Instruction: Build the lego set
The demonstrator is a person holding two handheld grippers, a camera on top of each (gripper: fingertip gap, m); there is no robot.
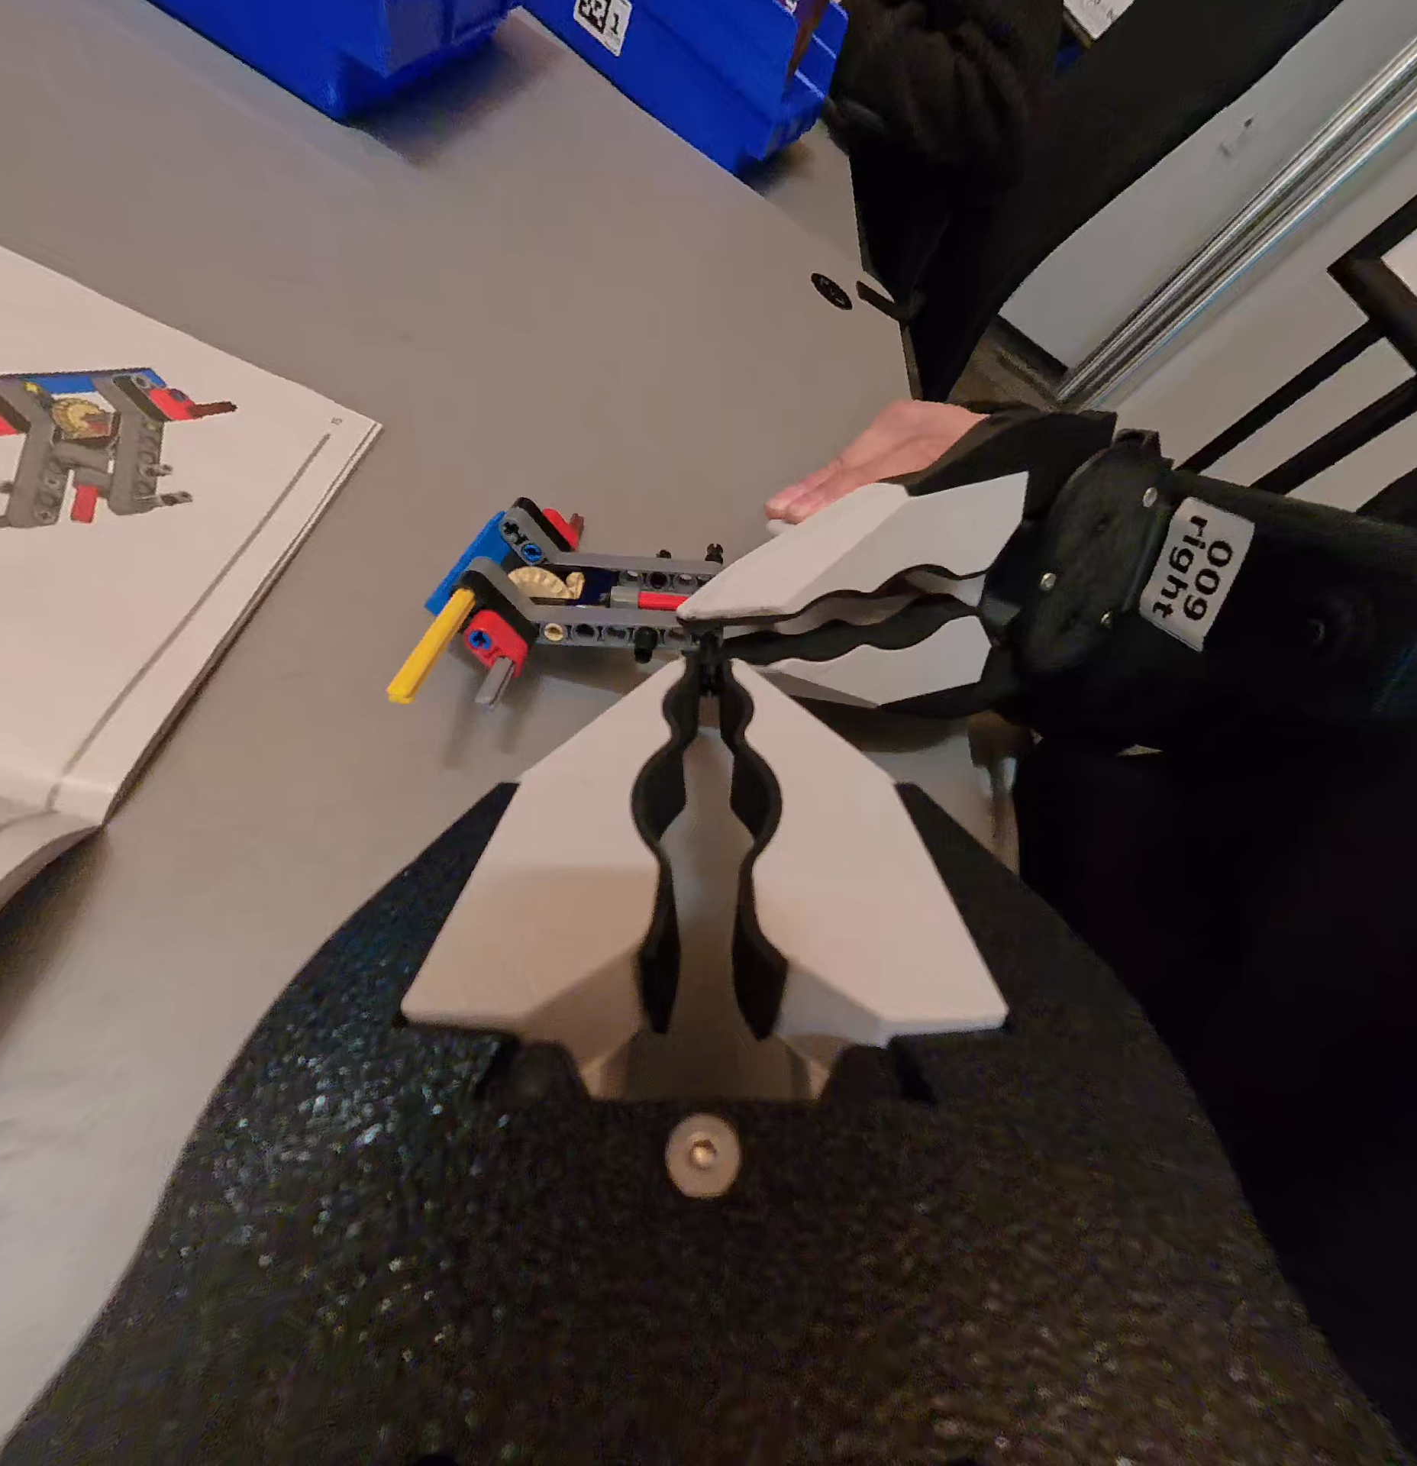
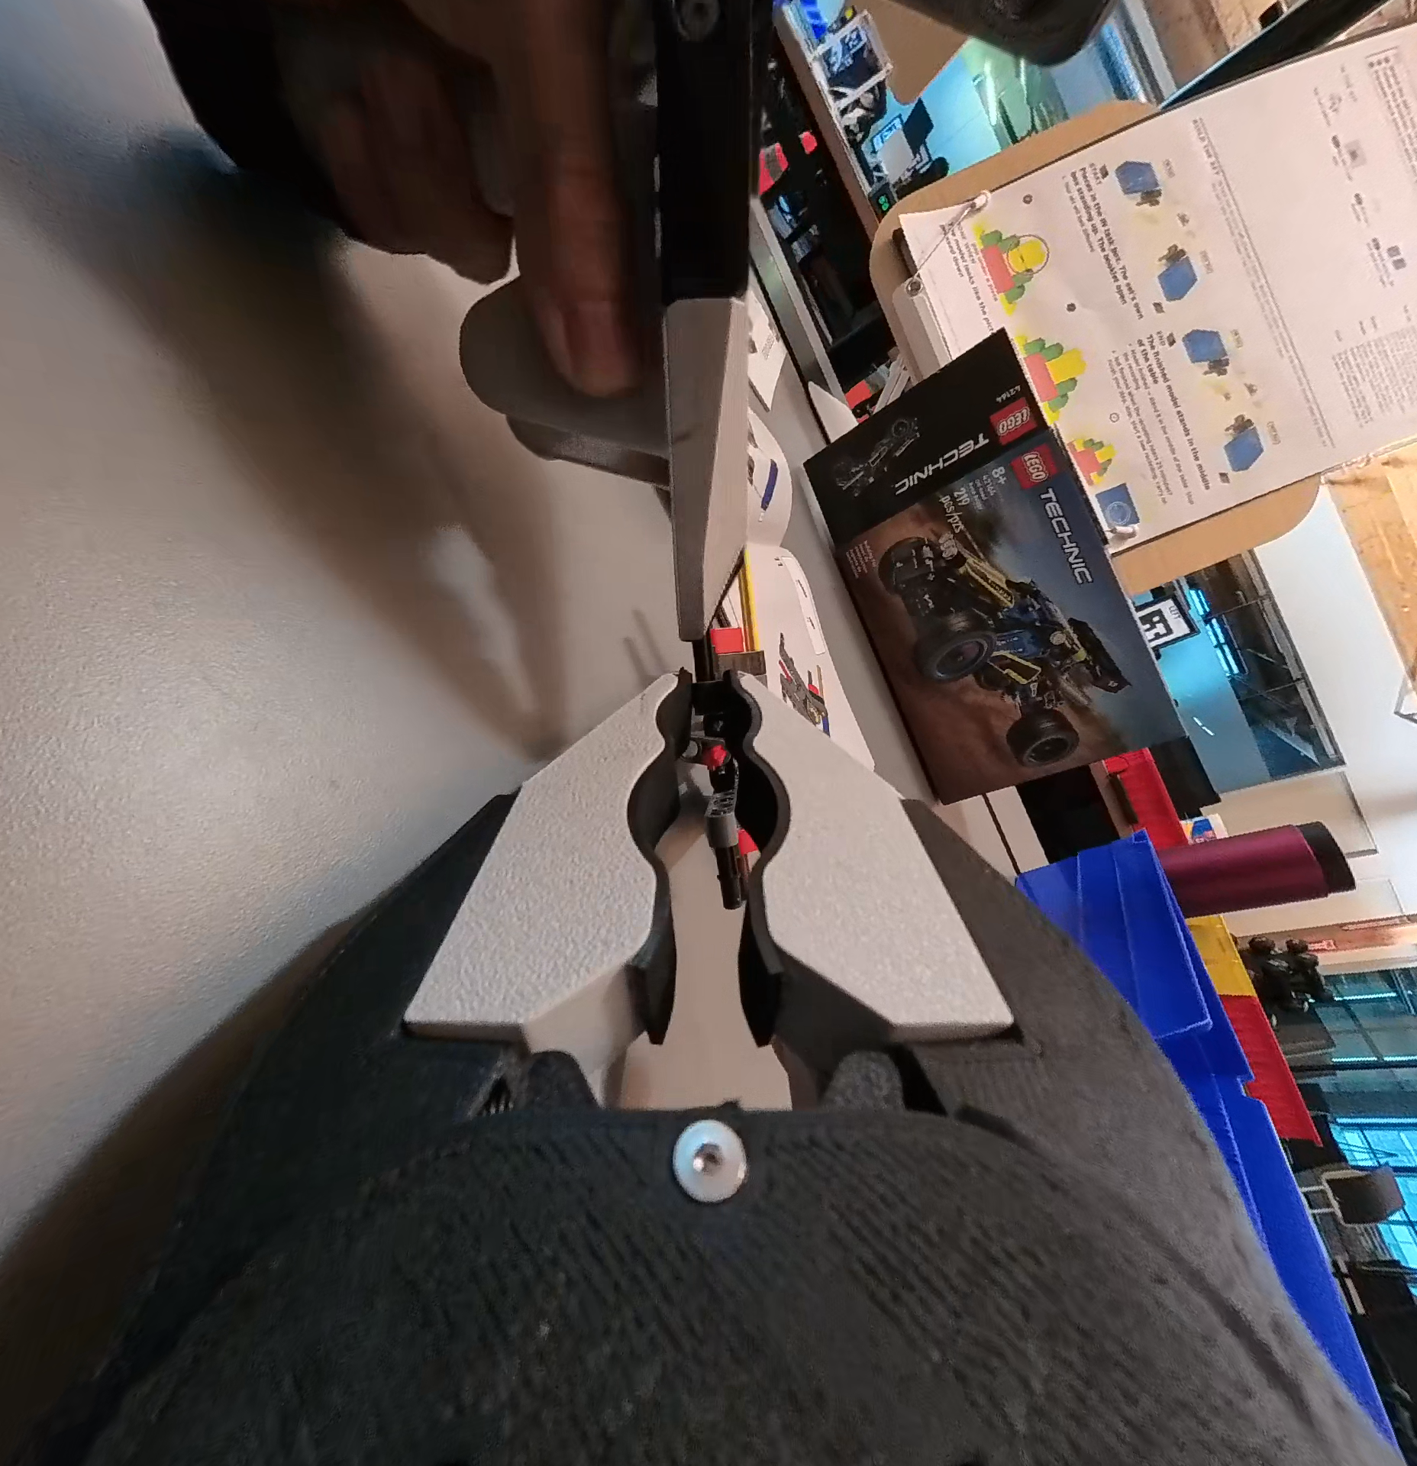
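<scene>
A partly built lego assembly (image 1: 578,591) of grey beams, with a blue plate, red parts, a tan gear and a yellow axle, is held out over the grey table (image 1: 531,317). My right gripper (image 1: 693,619) comes in from the right and is shut on the assembly's near end; in the right wrist view (image 2: 709,690) the assembly (image 2: 725,801) sits between its fingers. My left gripper (image 1: 707,674) is shut on a small black pin (image 1: 709,641), with its tip right at the beam end beside the right gripper's tips. It enters the right wrist view from above (image 2: 697,631).
An open instruction booklet (image 1: 134,516) lies on the table to the left. Blue bins (image 1: 689,71) stand at the back. A lego box (image 2: 999,603) and a printed sheet on a board (image 2: 1205,278) stand beyond. A person's hand (image 1: 872,452) is behind the right gripper.
</scene>
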